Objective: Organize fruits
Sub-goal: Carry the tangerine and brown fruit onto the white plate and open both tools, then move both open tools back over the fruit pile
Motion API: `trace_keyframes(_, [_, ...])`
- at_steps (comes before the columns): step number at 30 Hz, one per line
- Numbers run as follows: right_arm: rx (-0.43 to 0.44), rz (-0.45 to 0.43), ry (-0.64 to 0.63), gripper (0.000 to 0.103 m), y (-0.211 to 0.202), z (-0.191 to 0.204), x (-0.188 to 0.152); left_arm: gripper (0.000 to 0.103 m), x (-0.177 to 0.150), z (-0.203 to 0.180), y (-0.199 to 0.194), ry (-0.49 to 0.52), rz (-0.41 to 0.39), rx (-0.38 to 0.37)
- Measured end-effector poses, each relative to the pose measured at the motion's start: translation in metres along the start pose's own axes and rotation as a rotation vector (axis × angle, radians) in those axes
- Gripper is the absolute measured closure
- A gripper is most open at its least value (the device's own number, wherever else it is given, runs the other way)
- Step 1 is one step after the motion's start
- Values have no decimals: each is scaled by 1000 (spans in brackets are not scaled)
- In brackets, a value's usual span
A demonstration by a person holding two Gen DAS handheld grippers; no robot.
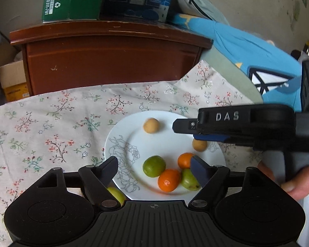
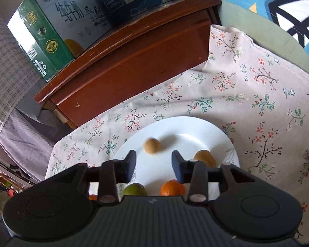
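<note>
Floral-clothed tabletop (image 1: pixel 51 123), white plate (image 1: pixel 129 127) holding most fruit. Left tool (image 1: pixel 154 168) wide open, empty, over lime (image 1: pixel 153 166) and oranges (image 1: pixel 169 180). Right tool (image 2: pixel 154 162) part open, empty. Drop-off step; next: fetch green fruit (image 1: pixel 116 194) off-plate.

A: Where is there free room?

B: The floral cloth (image 1: pixel 41 127) left of the white plate (image 1: pixel 125 135) lies bare, and so does the plate's far left part.

A: What blocks the way?

B: The near right of the plate is crowded: a green fruit (image 1: pixel 153 166), two oranges (image 1: pixel 169 180), another green one (image 1: pixel 188 180). The right gripper (image 1: pixel 187 131) reaches in from the right, and the brown cabinet (image 1: pixel 113 61) walls off the far side.
</note>
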State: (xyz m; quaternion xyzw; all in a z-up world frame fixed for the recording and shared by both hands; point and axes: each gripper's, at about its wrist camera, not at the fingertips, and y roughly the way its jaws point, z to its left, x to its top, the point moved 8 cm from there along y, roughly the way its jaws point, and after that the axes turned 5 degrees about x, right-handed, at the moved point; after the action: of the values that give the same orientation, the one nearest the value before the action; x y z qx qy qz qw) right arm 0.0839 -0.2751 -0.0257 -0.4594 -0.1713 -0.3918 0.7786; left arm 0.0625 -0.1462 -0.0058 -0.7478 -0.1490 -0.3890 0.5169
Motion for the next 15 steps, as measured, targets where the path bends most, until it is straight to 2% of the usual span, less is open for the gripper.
trace_keyframes(3, [-2,-19,-16,50,-4,5,2,14,4,5,-5,-15,12,23])
trace_keyframes(9, [-29,-74,-62,26,-25,15,1,8,1,14,-21,-14,46,49])
trace_keyframes(11, [-40,-80,-79,23,-31,19,-3,6,-1,18,-27,-16,41,67])
trace_keyframes(15, [-81,-92,-85,21,-45,20,-16,4,-10,33,-37,-14,69,150])
